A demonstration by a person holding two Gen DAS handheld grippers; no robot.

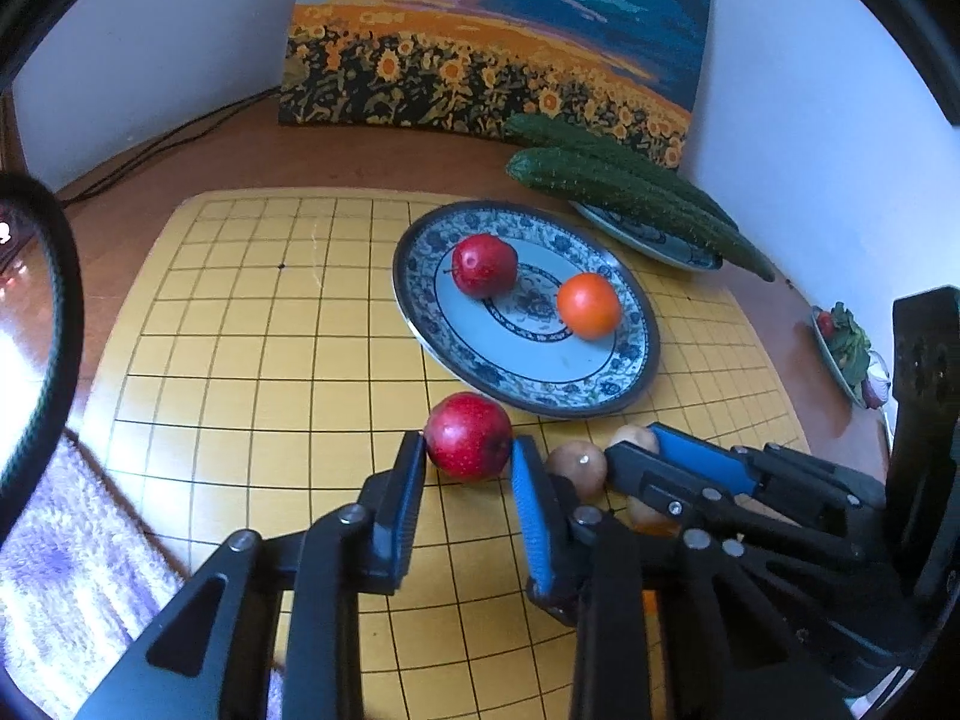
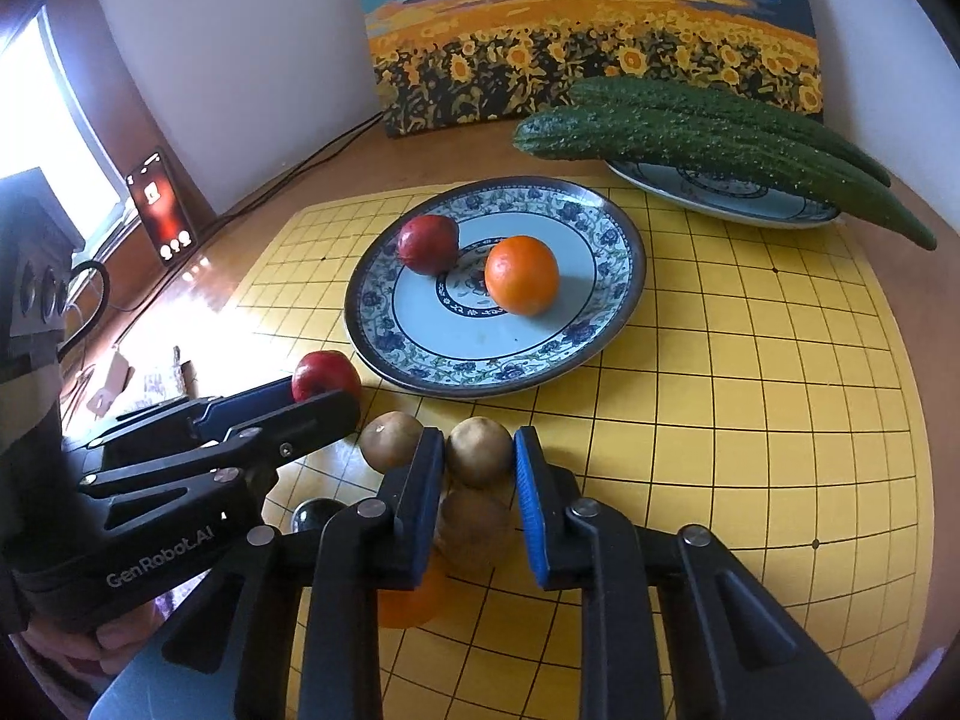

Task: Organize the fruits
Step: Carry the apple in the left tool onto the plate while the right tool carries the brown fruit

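Both jaws are closed on fruit: our left gripper (image 1: 468, 447) clamps a red apple (image 1: 469, 435) on the yellow grid board (image 1: 252, 324), our right gripper (image 2: 480, 450) a brown kiwi (image 2: 479, 450) beside it. We judge grasping done; next, lift both cleanly to the patterned plate (image 2: 606, 324) just beyond.

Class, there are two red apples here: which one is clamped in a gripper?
The red apple on the yellow board, gripped by the left gripper. The other apple lies free on the plate, beside the orange.
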